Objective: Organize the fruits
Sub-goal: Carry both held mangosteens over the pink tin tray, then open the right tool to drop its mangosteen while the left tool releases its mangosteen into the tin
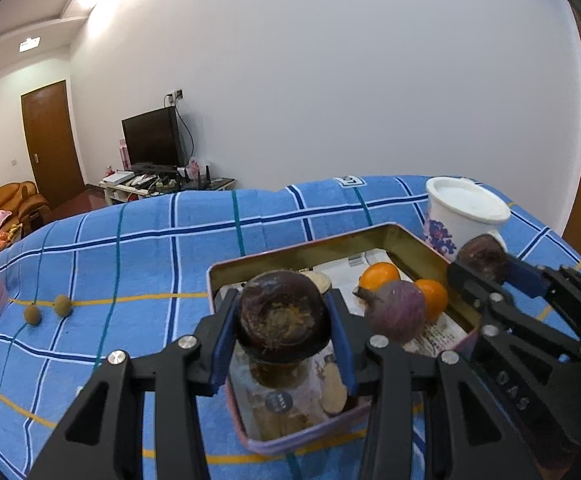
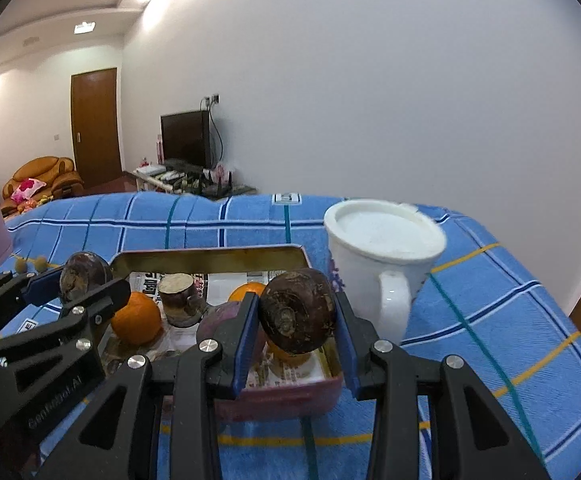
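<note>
Your left gripper (image 1: 284, 316) is clamped on a dark round fruit (image 1: 282, 314) above the tin (image 1: 290, 258); your right gripper (image 2: 296, 316) pinches another (image 2: 298, 310) over the tin's right end. Both look firm, smooth, light: grip across the widest part

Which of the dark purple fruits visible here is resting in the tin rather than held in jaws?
The paler purple fruit lying in the tin beside the oranges. The two darker ones are each clamped between blue-padded jaws.
</note>
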{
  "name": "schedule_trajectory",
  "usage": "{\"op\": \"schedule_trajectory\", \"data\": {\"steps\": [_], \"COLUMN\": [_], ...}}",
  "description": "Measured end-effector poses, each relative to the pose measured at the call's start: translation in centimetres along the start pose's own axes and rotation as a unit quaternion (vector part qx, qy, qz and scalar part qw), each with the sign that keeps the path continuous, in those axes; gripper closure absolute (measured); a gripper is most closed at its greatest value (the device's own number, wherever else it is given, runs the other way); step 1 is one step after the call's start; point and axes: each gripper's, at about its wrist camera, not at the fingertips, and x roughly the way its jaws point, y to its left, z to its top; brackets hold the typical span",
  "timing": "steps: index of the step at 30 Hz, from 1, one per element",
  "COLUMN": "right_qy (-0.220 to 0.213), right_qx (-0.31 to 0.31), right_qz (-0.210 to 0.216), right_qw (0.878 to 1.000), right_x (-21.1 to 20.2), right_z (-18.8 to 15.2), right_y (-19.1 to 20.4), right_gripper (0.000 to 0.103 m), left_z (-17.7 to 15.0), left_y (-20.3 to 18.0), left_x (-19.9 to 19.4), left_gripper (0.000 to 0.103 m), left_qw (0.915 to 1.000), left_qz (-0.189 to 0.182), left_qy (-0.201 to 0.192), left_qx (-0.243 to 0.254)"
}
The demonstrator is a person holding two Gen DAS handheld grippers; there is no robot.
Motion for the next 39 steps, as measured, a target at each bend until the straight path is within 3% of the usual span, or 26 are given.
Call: {"op": "schedule_trajectory", "data": {"steps": [10,20,23,31,32,33,34,35,39], "right_qy": [0.044,0.041,0.043,0.032,0.032,0.032,0.03,0.026,-0.003], "right_qx": [-0.006,-0.01,0.004,0.028,0.033,0.039,0.047,0.049,0.044], "right_qz": [0.024,0.047,0.064,0.077,0.081,0.089,0.102,0.107,0.106], "right_qw": [0.999,0.998,0.997,0.996,0.996,0.995,0.993,0.993,0.993], "right_x": [2.8,2.9,3.0,2.3,2.2,2.3,2.2,2.0,0.7], "right_z": [0.6,0.6,0.6,0.4,0.4,0.4,0.4,0.3,0.2], "right_y": [0.6,0.7,0.3,-0.7,-0.9,-1.2,-1.3,-1.5,-1.2], "right_gripper": [0.064,0.064,0.064,0.059,0.05,0.031,0.025,0.024,0.024], "left_z": [0.1,0.1,0.1,0.1,0.1,0.0,0.0,0.0,-0.1], "left_y": [0.4,-0.2,0.1,0.1,0.0,-0.3,-0.6,-1.1,-2.0], "left_x": [3.0,4.0,4.2,3.9,3.9,3.7,3.5,3.1,1.0], "left_gripper": [0.058,0.057,0.042,0.037,0.03,0.018,0.013,0.005,0.001], "left_qw": [0.999,0.9977,0.9973,0.9977,0.9978,0.9979,0.998,0.9981,0.9959], "left_qz": [-0.005,0.002,0.015,0.022,0.018,0.01,0.011,0.023,0.063], "left_qy": [0.044,0.068,0.072,0.064,0.064,0.062,0.058,0.048,-0.015], "left_qx": [-0.008,0.005,-0.004,-0.001,0.003,0.013,0.021,0.032,0.063]}}
